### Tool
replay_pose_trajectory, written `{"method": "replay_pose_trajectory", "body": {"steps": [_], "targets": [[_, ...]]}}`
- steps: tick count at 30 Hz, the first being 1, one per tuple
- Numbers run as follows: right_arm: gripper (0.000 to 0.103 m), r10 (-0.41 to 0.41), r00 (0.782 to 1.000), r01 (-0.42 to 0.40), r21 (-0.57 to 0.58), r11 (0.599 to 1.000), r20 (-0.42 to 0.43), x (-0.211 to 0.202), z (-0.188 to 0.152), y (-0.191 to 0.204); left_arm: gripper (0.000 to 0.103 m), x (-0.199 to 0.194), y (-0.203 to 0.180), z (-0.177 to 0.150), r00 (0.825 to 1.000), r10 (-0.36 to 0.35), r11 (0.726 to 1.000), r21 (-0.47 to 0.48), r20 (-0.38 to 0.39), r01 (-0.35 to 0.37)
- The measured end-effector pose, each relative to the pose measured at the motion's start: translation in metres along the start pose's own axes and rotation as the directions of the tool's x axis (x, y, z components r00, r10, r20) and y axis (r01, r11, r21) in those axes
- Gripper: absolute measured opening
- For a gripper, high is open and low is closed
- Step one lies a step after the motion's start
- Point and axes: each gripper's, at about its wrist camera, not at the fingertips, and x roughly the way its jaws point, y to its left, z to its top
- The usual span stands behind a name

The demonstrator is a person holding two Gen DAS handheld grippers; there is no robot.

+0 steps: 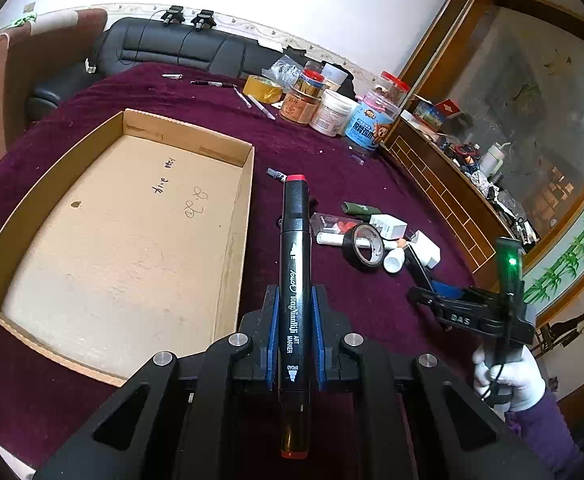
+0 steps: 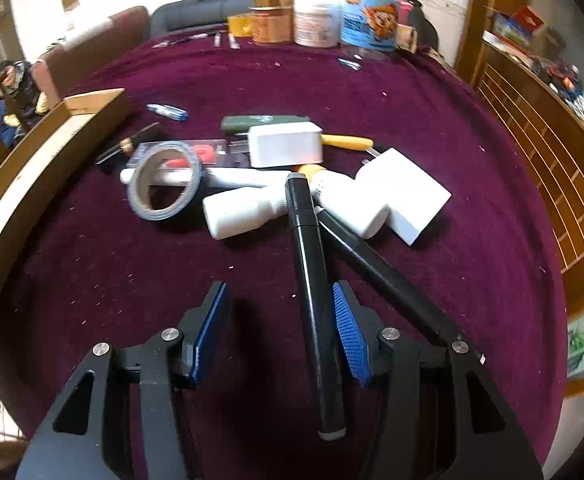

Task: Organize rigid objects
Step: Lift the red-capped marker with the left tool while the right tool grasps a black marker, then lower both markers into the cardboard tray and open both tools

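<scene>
My left gripper (image 1: 295, 292) is shut on a black art marker with red ends (image 1: 294, 264), which points away from me just right of the open cardboard box (image 1: 235, 216). In the right wrist view my right gripper (image 2: 279, 286) stands open over the purple cloth. A second black marker (image 2: 312, 272) lies between its jaws against the right blue pad (image 2: 348, 328), and the left pad is well apart from it. Its far end rests on a pile: a third black marker (image 2: 384, 268), white bottles (image 2: 243, 212), white chargers (image 2: 285, 146) and a black tape roll (image 2: 163, 188). A white-gloved hand (image 1: 508, 376) holds the right gripper (image 1: 420, 276).
Jars and tubs (image 1: 332, 108) and a yellow tape roll (image 1: 261, 88) stand at the table's far edge, with pens (image 1: 211, 84) beside them. A wooden cabinet (image 1: 452, 200) runs along the right. The box's corner (image 2: 91, 102) is left of the pile.
</scene>
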Motion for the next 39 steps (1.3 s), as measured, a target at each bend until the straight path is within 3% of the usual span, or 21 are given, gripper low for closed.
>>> {"method": "replay_pose_trajectory", "body": {"steps": [1,2,6,9,12,15,17,19,24,27,30,35,39], "targets": [[0.019,-0.005,1.000,0.005,0.013,1.000,-0.010,0.000,-0.002,0.000,0.012,-0.001,0.000,0.001,1.000,-0.002,1.000,-0.001,0.002,0.002],[0.015,0.011,1.000,-0.010,0.034,0.999,-0.018,0.002,-0.002,-0.003,0.012,-0.004,0.001,0.001,1.000,-0.007,1.000,-0.002,0.007,0.007],[0.014,0.103,0.995,-0.103,0.124,0.987,0.010,-0.017,-0.007,-0.013,0.012,-0.013,0.010,0.007,1.000,-0.016,1.000,-0.011,0.014,0.017],[0.014,0.207,0.977,-0.213,0.176,0.961,0.049,-0.032,-0.005,-0.012,0.012,-0.012,0.022,0.014,1.000,-0.022,0.999,-0.032,0.002,0.022],[0.014,0.323,0.943,-0.333,0.200,0.922,0.079,-0.043,0.007,0.001,0.012,-0.009,0.031,0.022,1.000,-0.014,0.999,-0.044,-0.018,0.013],[0.014,0.448,0.890,-0.456,0.221,0.862,0.086,-0.042,0.027,0.023,0.012,0.002,0.042,0.037,0.999,0.007,0.999,-0.049,-0.053,-0.009],[0.014,0.533,0.843,-0.533,0.250,0.808,0.076,-0.033,0.043,0.043,0.012,0.011,0.047,0.048,0.997,0.030,0.999,-0.043,-0.075,-0.034],[0.014,0.588,0.807,-0.579,0.282,0.765,0.062,-0.019,0.060,0.066,0.012,0.021,0.053,0.058,0.995,0.039,0.998,-0.041,-0.090,-0.043],[0.014,0.649,0.761,-0.608,0.367,0.704,0.014,0.023,0.095,0.117,0.012,0.059,0.075,0.084,0.989,0.043,0.994,-0.089,-0.143,-0.056],[0.015,0.641,0.767,-0.583,0.397,0.708,-0.016,0.048,0.111,0.142,0.011,0.083,0.091,0.095,0.986,0.023,0.990,-0.135,-0.163,-0.046],[0.015,0.613,0.789,-0.549,0.406,0.731,-0.036,0.062,0.121,0.158,0.011,0.103,0.102,0.098,0.983,-0.005,0.986,-0.168,-0.184,-0.027],[0.015,0.522,0.850,-0.463,0.371,0.805,-0.070,0.070,0.133,0.172,0.011,0.129,0.110,0.100,0.976,-0.033,0.977,-0.214,-0.215,-0.015],[0.015,0.492,0.867,-0.436,0.356,0.827,-0.081,0.075,0.138,0.178,0.012,0.137,0.121,0.101,0.974,-0.078,0.960,-0.278,-0.211,0.017]]}}
